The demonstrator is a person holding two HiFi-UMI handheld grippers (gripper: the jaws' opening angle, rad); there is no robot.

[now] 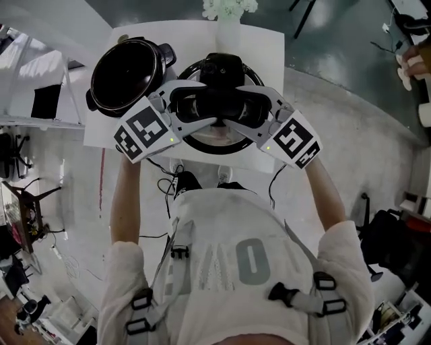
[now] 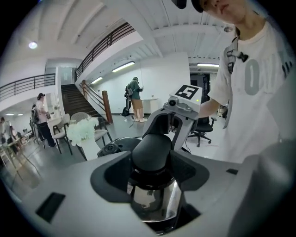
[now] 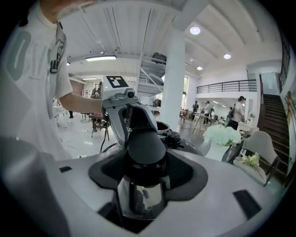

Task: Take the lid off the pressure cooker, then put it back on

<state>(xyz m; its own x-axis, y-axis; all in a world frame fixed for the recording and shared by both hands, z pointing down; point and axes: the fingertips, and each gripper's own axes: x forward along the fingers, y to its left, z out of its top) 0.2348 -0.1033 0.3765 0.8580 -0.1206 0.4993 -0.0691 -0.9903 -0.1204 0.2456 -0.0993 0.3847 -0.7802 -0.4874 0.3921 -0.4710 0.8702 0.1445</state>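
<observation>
The pressure cooker body (image 1: 128, 73) stands open on the white table's left part, its dark inside showing. The round lid (image 1: 215, 143) hangs above the table to the body's right, held level between both grippers. My left gripper (image 1: 180, 106) is shut on the lid's left black handle (image 2: 150, 152), with chrome metal showing under the pads. Opposite it, my right gripper (image 1: 259, 108) is shut on the right handle (image 3: 145, 148). Each gripper view shows the other gripper facing it across the lid: the right gripper (image 2: 173, 122) and the left gripper (image 3: 125, 111).
The white table (image 1: 262, 47) carries a vase of white flowers (image 1: 229, 13) at its far edge. Black cables (image 1: 165, 185) lie on the floor by the person's feet. Shelving and clutter stand at the left, bags at the right. People walk in the hall behind.
</observation>
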